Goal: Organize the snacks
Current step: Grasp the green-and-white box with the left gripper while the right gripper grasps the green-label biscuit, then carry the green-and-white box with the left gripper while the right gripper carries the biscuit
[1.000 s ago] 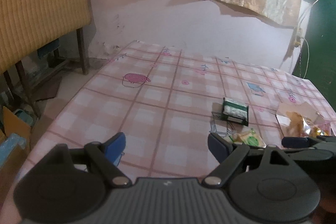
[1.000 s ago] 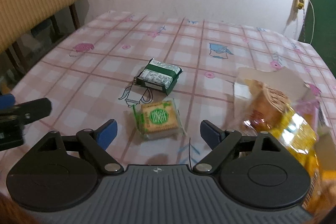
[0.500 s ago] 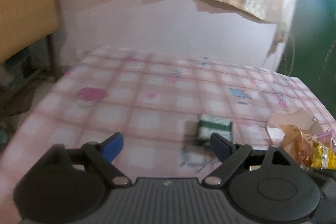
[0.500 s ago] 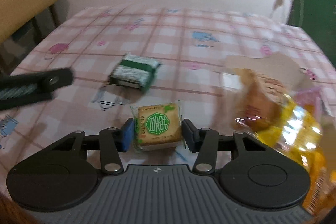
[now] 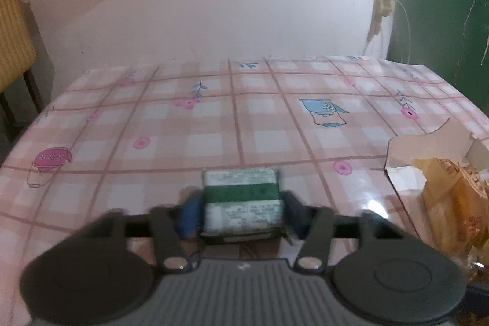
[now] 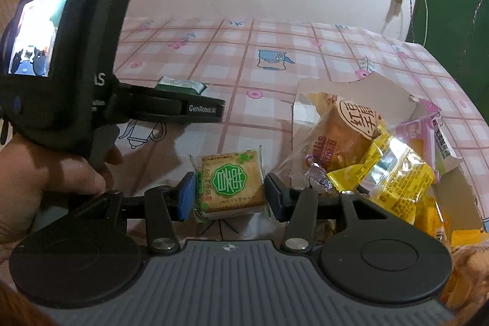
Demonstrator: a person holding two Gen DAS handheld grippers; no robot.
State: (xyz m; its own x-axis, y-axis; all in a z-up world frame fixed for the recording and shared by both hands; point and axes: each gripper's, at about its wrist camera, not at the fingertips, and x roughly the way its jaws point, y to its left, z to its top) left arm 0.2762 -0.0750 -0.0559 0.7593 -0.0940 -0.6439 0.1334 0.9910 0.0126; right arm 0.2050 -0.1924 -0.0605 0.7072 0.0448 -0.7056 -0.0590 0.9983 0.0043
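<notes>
Now left gripper (image 5: 241,211) closing on green packet (image 5: 242,199)

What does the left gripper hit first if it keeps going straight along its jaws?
The green-and-white snack pack: it already sits between the closing jaws of the left gripper. Beyond it lies only bare tablecloth, as far as the view shows.

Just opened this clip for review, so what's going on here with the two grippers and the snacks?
A person is sorting snacks on a pink checked tablecloth, a gripper in each hand. The left gripper is closing its jaws around a green-and-white packet. The right gripper has its pads on either side of a cracker pack with a green logo, gripping it. To the right sits a torn cardboard box already holding several wrapped snacks.
</notes>
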